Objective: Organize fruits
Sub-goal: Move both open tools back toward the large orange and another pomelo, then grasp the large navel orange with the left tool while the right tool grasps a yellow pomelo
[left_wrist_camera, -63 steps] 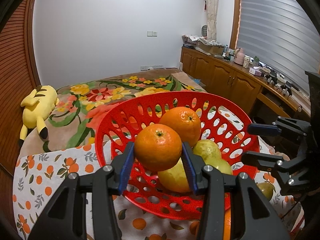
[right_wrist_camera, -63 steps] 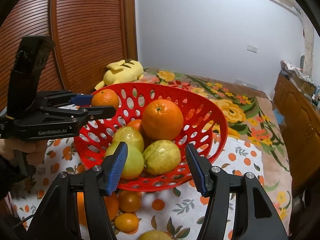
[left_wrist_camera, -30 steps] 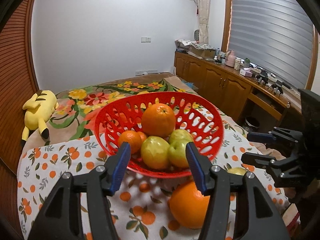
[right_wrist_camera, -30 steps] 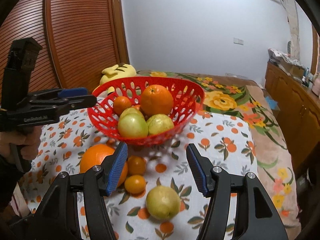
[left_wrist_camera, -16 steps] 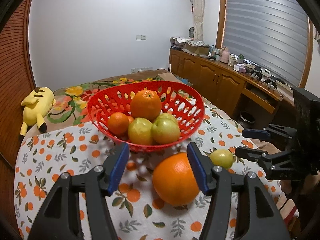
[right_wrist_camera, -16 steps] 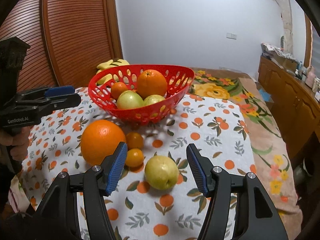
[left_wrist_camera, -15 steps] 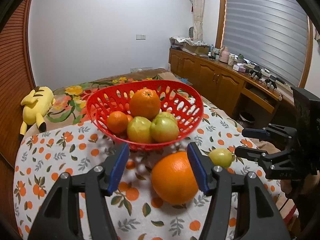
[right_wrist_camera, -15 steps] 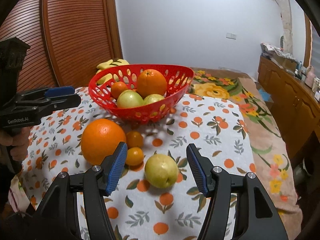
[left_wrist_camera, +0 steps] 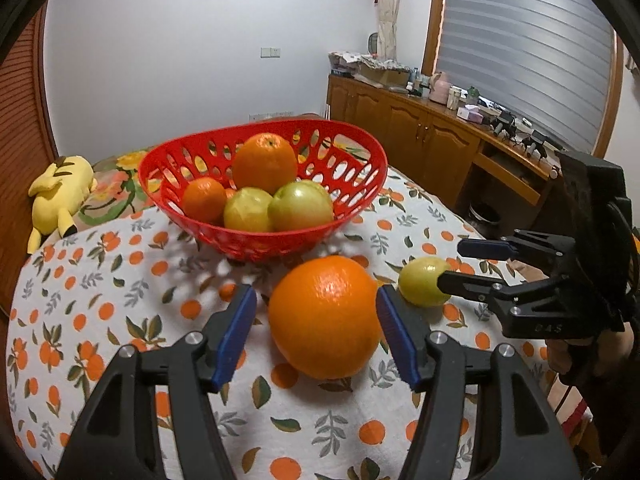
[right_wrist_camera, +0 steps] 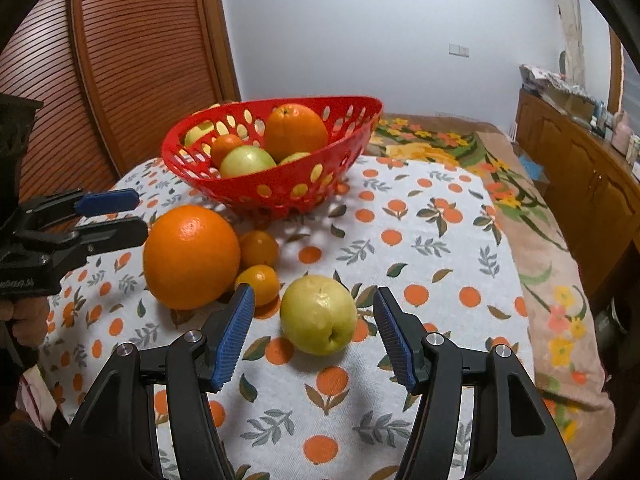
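Note:
A red perforated basket (left_wrist_camera: 360, 216) stands on the orange-print tablecloth, holding a big orange, a small tangerine and green-yellow fruits. In front of it lies a large orange (left_wrist_camera: 325, 316). My left gripper (left_wrist_camera: 315, 294) is open around this orange, and its blue pads do not press on it. A yellow-green fruit (right_wrist_camera: 318, 314) lies between the blue pads of my right gripper (right_wrist_camera: 313, 294), which is open with gaps on both sides. Two small tangerines (right_wrist_camera: 259, 249) lie between the large orange (right_wrist_camera: 191, 256) and that fruit. Each gripper shows at the edge of the other's view.
A yellow plush toy (left_wrist_camera: 60, 188) lies on the flowered bed cover behind the table. Wooden cabinets (left_wrist_camera: 420, 140) with clutter line the right wall. A slatted wooden door (right_wrist_camera: 120, 80) is on the left. The cloth drops off at the table's right edge (right_wrist_camera: 516, 280).
The left gripper let go of a tangerine, which now lies in the basket. Both grippers drew back from the basket and sank toward the table, each now framing a fruit lying there.

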Demonstrator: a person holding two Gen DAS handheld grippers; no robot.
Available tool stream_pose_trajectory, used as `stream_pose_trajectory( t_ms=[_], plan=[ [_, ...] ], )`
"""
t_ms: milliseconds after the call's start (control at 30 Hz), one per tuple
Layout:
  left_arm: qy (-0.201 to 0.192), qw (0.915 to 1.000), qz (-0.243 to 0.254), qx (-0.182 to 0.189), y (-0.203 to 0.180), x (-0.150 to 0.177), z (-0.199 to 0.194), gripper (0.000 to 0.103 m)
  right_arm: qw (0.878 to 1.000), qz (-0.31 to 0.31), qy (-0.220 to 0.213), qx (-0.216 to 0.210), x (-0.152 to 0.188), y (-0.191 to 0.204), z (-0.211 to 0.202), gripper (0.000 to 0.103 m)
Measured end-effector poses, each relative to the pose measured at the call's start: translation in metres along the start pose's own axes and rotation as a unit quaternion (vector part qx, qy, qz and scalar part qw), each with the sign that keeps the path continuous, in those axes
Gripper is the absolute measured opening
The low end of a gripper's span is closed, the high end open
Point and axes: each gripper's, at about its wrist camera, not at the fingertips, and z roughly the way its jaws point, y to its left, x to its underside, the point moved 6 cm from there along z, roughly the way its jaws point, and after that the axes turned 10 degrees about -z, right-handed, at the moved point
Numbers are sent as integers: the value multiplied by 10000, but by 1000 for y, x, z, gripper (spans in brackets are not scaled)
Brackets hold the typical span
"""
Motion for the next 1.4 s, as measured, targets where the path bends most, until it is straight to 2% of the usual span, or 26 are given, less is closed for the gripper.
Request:
stream_pose_trajectory(
  t_ms=[600, 667, 700, 1267, 1400],
  plan=[
    [204, 9997, 76, 53, -11, 9, 12, 63, 9991, 38, 410, -57, 7, 1, 33, 63],
    [214, 9997, 89, 55, -12, 9, 14, 65, 9989, -10, 477, -36, 9, 2, 36, 51],
    [224, 9997, 97, 51, -12, 10, 15, 65, 9988, -43, 488, -9, 9, 2, 36, 51],
    [207, 9990, 223, -332, -8, 9, 30, 71, 9995, 234, 190, -109, 39, 10, 0, 51],
    [254, 9991, 163, -304, -6, 10, 35, 75, 9995, 254, 155, -111, 43, 14, 1, 51]
  ],
)
